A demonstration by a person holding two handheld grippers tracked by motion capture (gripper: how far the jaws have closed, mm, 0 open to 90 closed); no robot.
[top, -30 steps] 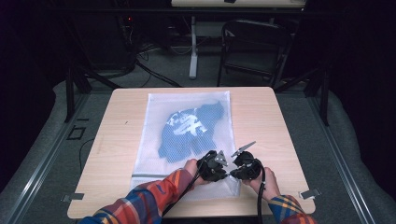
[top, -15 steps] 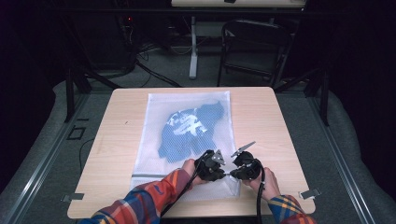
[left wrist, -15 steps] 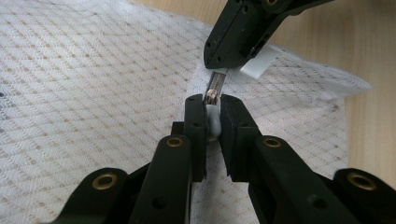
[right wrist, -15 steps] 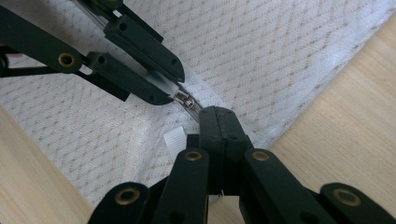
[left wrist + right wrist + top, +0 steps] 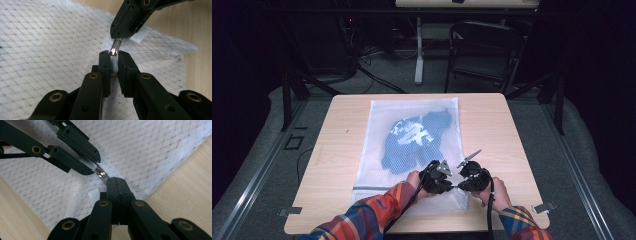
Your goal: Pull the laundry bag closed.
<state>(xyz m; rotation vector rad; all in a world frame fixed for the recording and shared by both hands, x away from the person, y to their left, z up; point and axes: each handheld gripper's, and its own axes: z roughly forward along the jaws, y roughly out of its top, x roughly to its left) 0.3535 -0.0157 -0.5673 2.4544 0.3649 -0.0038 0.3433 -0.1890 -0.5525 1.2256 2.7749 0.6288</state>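
Observation:
A white mesh bag [image 5: 377, 150] lies flat on the wooden table [image 5: 337, 145], with a blue and white garment [image 5: 412, 140] inside it. At the bag's near right corner both grippers meet tip to tip. My left gripper [image 5: 450, 186] [image 5: 113, 53] is shut on the pale zipper band [image 5: 114, 65] just behind the metal slider [image 5: 114, 48]. My right gripper [image 5: 459, 186] [image 5: 115, 180] is shut on the slider's pull tab, right beside the slider [image 5: 101, 173]. The left gripper [image 5: 93, 166] stands across from it, clamped on the band. A white tag [image 5: 93, 195] sticks out beside the zipper.
Bare table wood runs left and right of the bag and along the near edge [image 5: 422, 225]. A black chair [image 5: 484, 50] and a white desk leg [image 5: 418, 55] stand on the floor beyond the table. Plaid sleeves [image 5: 362, 220] come in from the bottom.

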